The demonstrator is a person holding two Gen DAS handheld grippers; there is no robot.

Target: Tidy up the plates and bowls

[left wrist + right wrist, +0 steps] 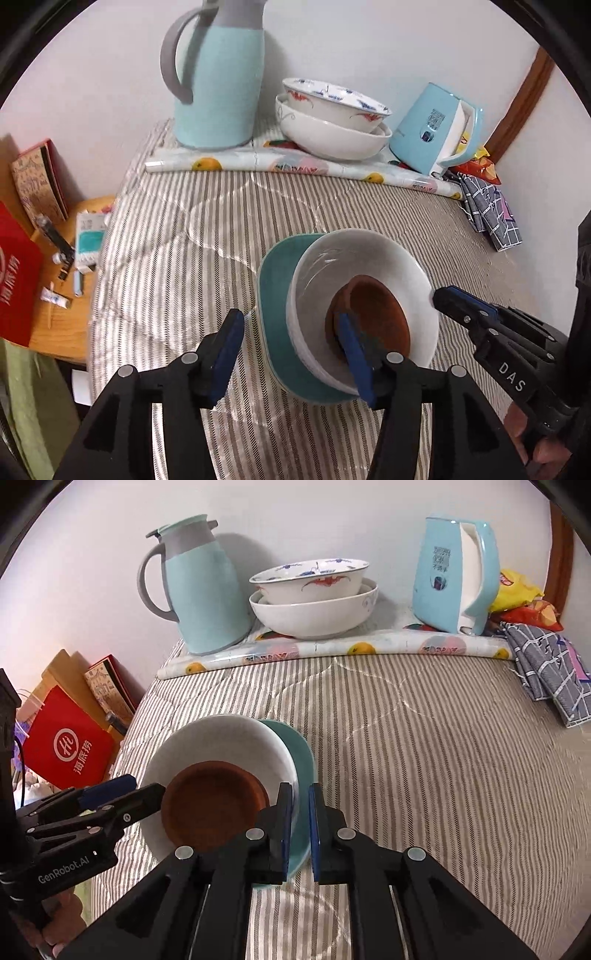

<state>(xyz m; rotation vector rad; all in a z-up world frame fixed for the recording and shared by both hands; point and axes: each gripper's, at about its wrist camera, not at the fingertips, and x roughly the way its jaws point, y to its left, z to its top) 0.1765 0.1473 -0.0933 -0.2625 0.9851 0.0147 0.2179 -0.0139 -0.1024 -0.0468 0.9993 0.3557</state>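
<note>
A stack is held tilted above the striped cloth: a teal plate [275, 280] underneath, a white bowl [354, 254] on it, a small brown dish [376, 314] inside. My left gripper [291, 354] is wide open, its right finger inside the bowl by the brown dish, its left finger outside the teal plate. My right gripper [298, 825] is shut on the rims of the white bowl [221, 738] and teal plate [301, 764]; it also shows in the left wrist view [443, 295]. The brown dish [214, 805] sits in the bowl. Two patterned white bowls [332, 118] are nested at the back.
A light-blue thermos jug [218, 92] and a blue electric kettle [436, 129] flank the nested bowls [314, 598] on a fruit-print mat [295, 166]. A folded checked cloth [550, 668] and snack bags [517, 590] lie right. A wooden side table [66, 266] with clutter stands left.
</note>
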